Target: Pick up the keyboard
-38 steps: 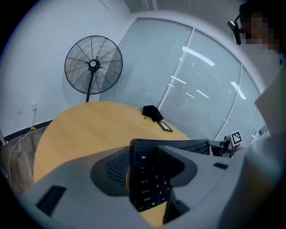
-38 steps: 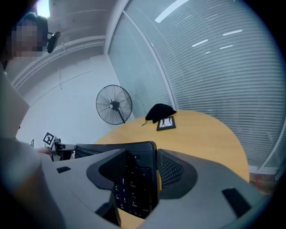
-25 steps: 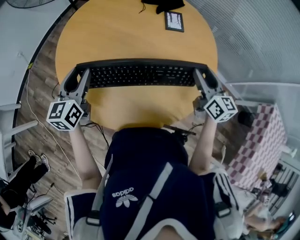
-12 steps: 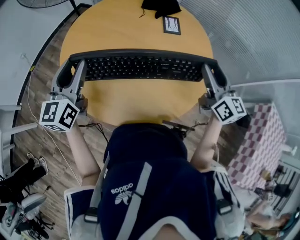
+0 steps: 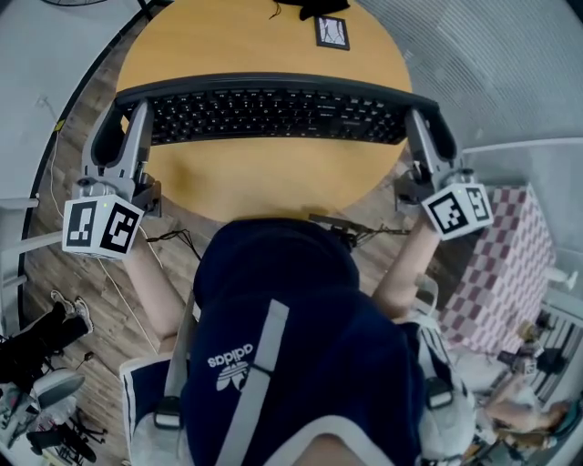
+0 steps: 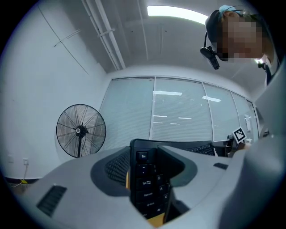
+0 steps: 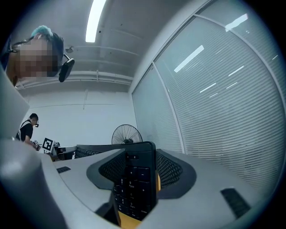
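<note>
Your left gripper (image 5: 117, 127) pinches the keyboard (image 5: 273, 114) at its left end. Your right gripper (image 5: 435, 132) pinches the right end. Keyboard over round table (image 5: 273, 187).

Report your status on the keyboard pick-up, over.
Left gripper shut on keyboard, left end; right gripper shut on right end. Keyboard held between both, over the table. Card at far edge, clear.

The left tool (image 6: 147, 173) has its two grey jaws closed on the near end of the black keyboard (image 6: 144, 191), with the column of keys headed by Esc between them. The keyboard's far part runs off to the right. A sliver of orange worktop (image 6: 155, 221) shows below it. Behind stand a pedestal fan (image 6: 81, 130) and a glass wall with blinds (image 6: 178, 117), under a long ceiling light (image 6: 178, 12).
</note>
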`<state>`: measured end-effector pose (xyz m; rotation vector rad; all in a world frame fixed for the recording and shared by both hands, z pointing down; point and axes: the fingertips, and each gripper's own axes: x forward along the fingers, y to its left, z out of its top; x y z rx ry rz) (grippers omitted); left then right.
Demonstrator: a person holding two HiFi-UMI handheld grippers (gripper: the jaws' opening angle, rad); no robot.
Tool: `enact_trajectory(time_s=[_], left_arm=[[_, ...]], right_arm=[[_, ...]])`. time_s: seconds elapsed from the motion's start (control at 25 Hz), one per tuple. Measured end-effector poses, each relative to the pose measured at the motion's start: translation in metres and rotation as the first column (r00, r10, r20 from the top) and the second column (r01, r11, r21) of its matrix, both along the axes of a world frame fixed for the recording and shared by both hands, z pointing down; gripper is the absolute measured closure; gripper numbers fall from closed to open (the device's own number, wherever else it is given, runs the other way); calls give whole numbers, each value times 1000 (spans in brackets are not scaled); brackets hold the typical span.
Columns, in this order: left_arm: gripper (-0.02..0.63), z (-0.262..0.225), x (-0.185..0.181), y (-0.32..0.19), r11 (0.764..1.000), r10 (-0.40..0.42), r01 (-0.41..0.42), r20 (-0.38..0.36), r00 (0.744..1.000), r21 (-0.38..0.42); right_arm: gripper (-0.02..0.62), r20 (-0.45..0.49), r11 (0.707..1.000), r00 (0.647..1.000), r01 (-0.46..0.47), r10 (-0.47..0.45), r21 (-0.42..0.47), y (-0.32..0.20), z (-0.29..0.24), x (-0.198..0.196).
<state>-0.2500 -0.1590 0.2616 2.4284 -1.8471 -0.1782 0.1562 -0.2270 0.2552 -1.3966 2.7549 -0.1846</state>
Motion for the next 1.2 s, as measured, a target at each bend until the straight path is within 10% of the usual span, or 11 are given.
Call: enact_trajectory(time_s=[1.2], left_arm=[[417, -11, -4, 15, 999, -14, 14, 0, 1000, 36]], right_arm=[[388, 6, 999, 999, -35, 35, 30, 20, -14, -2]])
